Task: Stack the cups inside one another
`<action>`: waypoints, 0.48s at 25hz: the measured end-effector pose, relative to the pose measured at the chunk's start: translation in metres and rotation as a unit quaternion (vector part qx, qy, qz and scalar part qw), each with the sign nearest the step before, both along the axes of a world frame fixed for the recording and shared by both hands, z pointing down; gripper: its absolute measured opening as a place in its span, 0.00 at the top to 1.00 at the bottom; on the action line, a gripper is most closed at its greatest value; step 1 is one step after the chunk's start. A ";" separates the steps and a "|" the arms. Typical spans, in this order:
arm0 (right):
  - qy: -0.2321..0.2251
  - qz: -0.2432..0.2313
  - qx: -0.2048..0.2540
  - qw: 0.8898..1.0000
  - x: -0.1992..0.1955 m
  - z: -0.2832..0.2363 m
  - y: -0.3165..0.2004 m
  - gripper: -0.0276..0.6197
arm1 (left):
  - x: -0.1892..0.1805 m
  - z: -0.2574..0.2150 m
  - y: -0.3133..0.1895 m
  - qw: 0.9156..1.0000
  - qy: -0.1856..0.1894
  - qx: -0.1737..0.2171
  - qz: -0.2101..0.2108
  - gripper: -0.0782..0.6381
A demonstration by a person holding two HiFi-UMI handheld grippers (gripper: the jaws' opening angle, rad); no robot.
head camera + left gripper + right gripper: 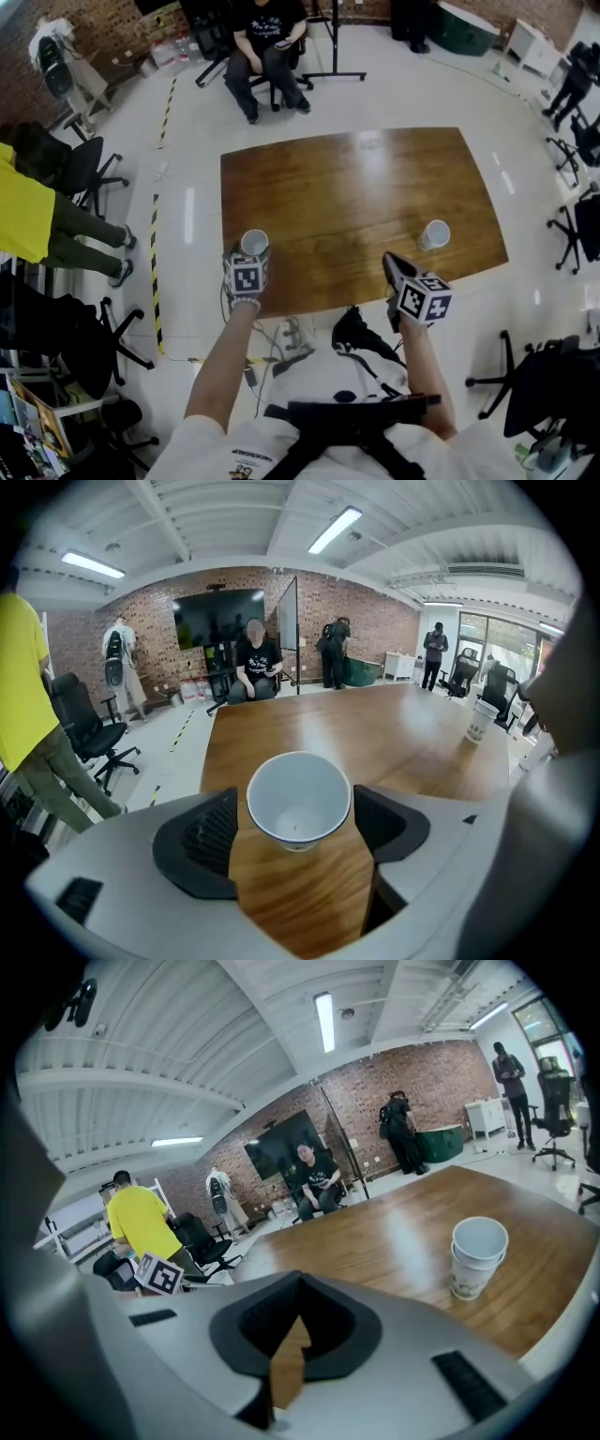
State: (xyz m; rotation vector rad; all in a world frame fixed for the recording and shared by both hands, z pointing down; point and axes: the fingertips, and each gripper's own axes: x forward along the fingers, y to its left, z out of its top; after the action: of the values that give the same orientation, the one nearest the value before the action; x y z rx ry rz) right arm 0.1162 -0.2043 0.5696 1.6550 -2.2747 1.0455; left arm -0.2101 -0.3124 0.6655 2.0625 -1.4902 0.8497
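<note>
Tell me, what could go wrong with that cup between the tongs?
The white blue-rimmed cup stands loose between the open left tongs; an off-centre squeeze might crush or tip it. The white stack of two cups sits far across the brown wooden table, so a crooked drop could topple it.

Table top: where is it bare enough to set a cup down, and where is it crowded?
The table is bare across its far half and in the middle between the single cup and the stacked cups. Only the near edge is busy: the left gripper straddles the single cup, and the right gripper is beside the stack.
</note>
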 end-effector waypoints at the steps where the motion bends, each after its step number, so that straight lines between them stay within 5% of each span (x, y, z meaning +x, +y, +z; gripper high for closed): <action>1: 0.000 0.001 -0.001 1.000 0.001 0.002 0.000 0.96 | 0.000 0.001 0.000 1.000 -0.001 0.000 0.003 0.35; 12: -0.002 0.009 -0.004 1.000 0.004 0.007 0.003 0.96 | 0.007 0.006 -0.003 1.000 0.006 -0.008 0.021 0.35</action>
State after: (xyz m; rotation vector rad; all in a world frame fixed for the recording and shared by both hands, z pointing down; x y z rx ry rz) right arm 0.1200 -0.2011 0.5765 1.6748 -2.2606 1.0615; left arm -0.2034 -0.3154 0.6719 2.0899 -1.4343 0.8618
